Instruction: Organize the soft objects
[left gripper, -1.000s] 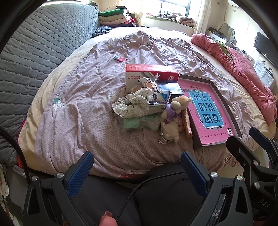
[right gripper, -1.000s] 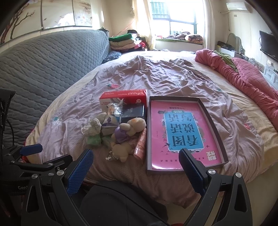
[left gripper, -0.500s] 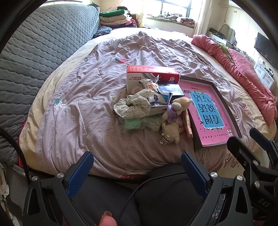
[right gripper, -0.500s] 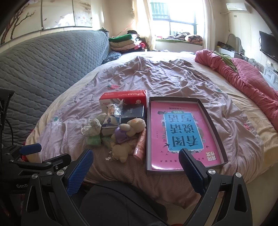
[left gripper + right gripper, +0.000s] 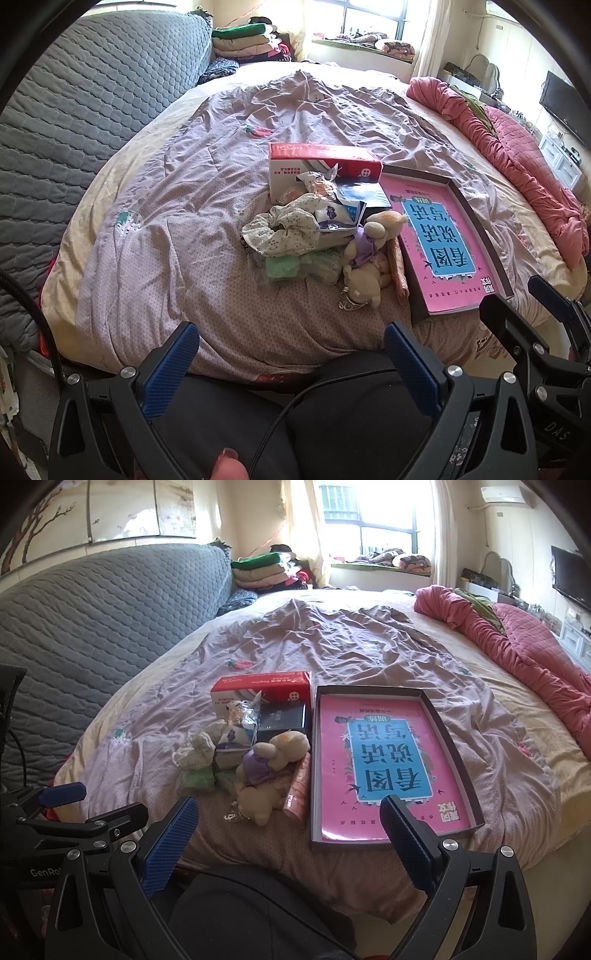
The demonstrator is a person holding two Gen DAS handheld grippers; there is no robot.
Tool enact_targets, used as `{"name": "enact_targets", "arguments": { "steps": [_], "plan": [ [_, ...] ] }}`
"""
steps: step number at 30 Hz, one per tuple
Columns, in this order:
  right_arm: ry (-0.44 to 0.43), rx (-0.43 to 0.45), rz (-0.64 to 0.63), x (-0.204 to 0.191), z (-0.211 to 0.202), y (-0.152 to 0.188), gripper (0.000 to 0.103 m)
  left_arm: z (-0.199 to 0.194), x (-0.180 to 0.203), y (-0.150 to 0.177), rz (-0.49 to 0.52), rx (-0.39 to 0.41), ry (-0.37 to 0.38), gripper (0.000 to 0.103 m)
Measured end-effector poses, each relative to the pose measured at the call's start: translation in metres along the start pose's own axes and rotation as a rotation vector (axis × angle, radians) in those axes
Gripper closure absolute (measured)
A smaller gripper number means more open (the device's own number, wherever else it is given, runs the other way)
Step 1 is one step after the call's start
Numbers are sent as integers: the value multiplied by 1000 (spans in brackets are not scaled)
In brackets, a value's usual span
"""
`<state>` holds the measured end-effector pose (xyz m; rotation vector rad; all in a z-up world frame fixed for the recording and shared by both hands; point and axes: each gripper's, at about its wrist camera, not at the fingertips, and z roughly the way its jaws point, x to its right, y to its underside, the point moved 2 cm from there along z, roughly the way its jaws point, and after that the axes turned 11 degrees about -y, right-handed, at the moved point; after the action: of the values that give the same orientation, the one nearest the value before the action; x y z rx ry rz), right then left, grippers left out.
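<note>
Both grippers, left (image 5: 291,354) and right (image 5: 288,827), hang spread wide with nothing between the fingers, short of the bed's near edge. Sorting looks unstarted: the plush toy (image 5: 273,771), floral scrunchie (image 5: 282,230) and green packets (image 5: 299,266) lie heaped just beside the shallow box (image 5: 476,812), presumably the target. Next comes a reach forward onto one soft item. Packets under the scrunchie are hard to identify

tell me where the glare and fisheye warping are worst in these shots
Right wrist view: the window is blown out white, and the grey headboard bows strongly. Left wrist view: the window glares less, the bed edge curves round, and the corners vignette black.
</note>
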<state>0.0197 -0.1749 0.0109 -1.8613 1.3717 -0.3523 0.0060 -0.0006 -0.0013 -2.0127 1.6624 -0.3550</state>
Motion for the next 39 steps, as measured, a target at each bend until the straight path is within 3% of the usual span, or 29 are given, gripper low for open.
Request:
{"name": "enact_targets", "arguments": {
  "steps": [26,39],
  "plan": [
    [0,-1,3,3,3,1,5,7,-1,1,4,-11,-4,2],
    [5,-33,-12,6,36,-9,5,39,-23,-7,-63,-59,-8,2]
  ]
}}
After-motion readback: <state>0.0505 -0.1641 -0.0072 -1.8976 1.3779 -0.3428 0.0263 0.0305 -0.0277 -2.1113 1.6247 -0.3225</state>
